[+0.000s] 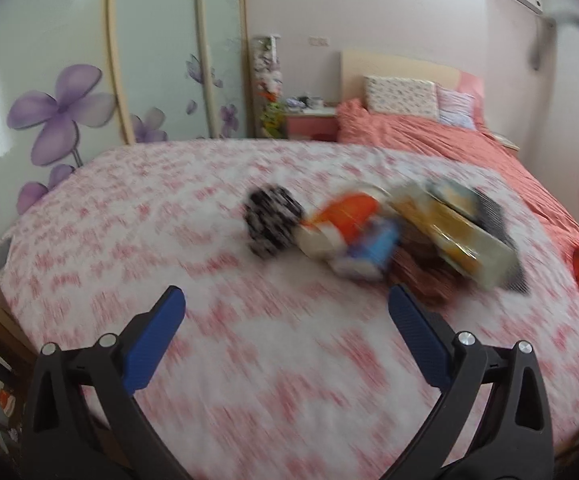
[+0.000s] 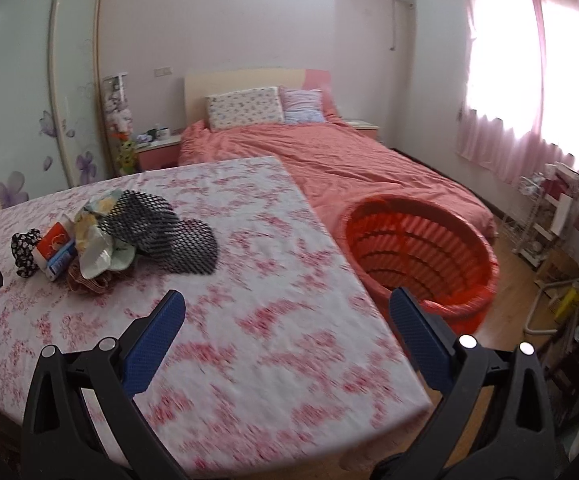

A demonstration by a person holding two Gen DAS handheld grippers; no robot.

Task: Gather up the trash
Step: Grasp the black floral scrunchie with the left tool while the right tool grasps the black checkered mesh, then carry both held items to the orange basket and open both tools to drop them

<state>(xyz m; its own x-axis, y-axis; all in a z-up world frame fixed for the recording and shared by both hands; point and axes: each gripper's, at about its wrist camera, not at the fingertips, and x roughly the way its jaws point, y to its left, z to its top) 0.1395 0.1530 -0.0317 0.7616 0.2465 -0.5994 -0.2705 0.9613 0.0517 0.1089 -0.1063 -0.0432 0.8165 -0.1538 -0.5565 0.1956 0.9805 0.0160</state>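
Observation:
A pile of trash lies on the table with the pink floral cloth: a black-and-white crumpled piece, an orange, white and blue packet, pale crumpled wrappers, black mesh netting and a brown piece. The left wrist view shows the same pile blurred: the black-and-white piece, the packet, the wrappers. My left gripper is open and empty, short of the pile. My right gripper is open and empty over the table's right part. A red basket stands on the floor right of the table.
A bed with a salmon cover and pillows lies behind the table. A wardrobe with purple flowers is at the left. A nightstand stands by the bed. Cluttered racks line the right wall under a curtained window.

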